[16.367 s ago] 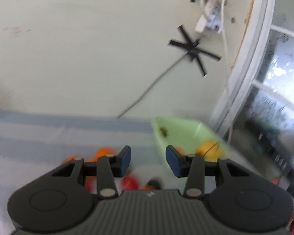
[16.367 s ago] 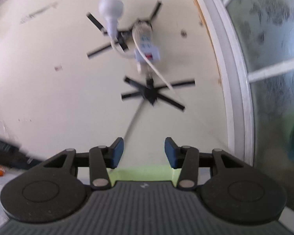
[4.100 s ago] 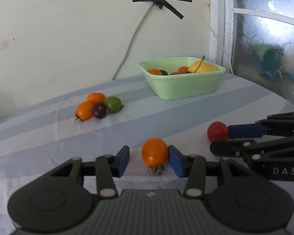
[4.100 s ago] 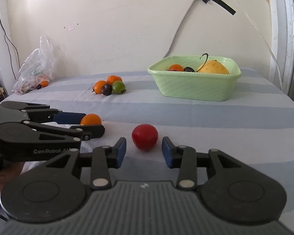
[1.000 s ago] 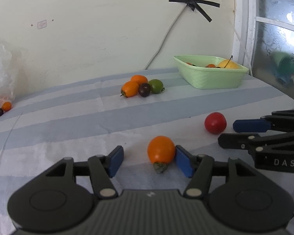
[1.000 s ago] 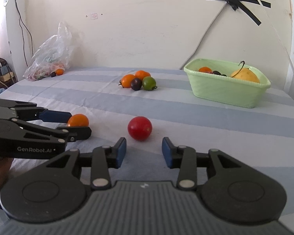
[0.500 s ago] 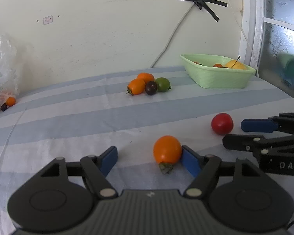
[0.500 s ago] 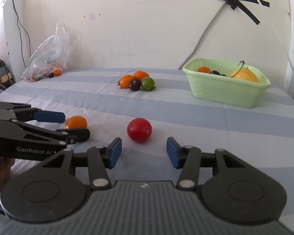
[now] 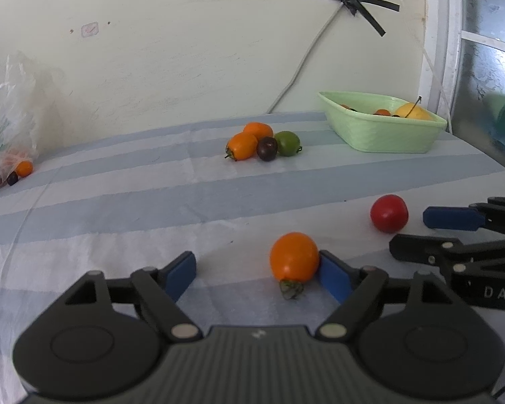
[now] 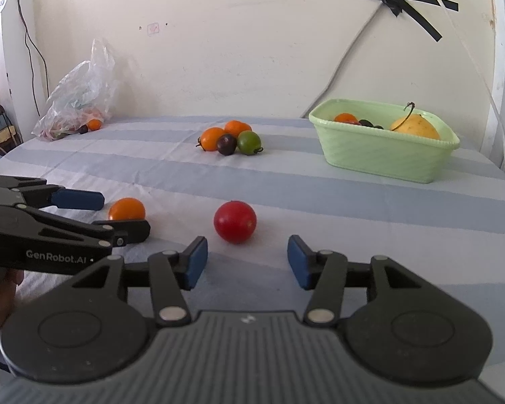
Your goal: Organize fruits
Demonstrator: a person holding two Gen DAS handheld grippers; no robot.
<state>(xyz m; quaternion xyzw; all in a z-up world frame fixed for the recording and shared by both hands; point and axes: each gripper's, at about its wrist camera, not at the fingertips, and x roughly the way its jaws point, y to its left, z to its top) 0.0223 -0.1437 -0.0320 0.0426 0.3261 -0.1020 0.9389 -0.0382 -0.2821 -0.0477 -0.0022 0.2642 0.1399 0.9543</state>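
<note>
Between the opening jaws of the left hand-held gripper (image 9: pixel 257 271), an orange fruit (image 9: pixel 293 257) touches the right pad; withdrawing could roll it.

Beyond the right hand-held gripper (image 10: pixel 247 261), jaws opening on nothing, a red fruit (image 10: pixel 235 221) sits free on the counter (image 10: pixel 353 202), easily nudged.

Black left tool (image 9: pixel 257 269) and right tool (image 10: pixel 246 260), blue pads, white lettering.

Red tomato (image 10: pixel 235 222) lies just beyond the right gripper's (image 10: pixel 246 262) opening fingers (image 10: pixel 195 262).
</note>
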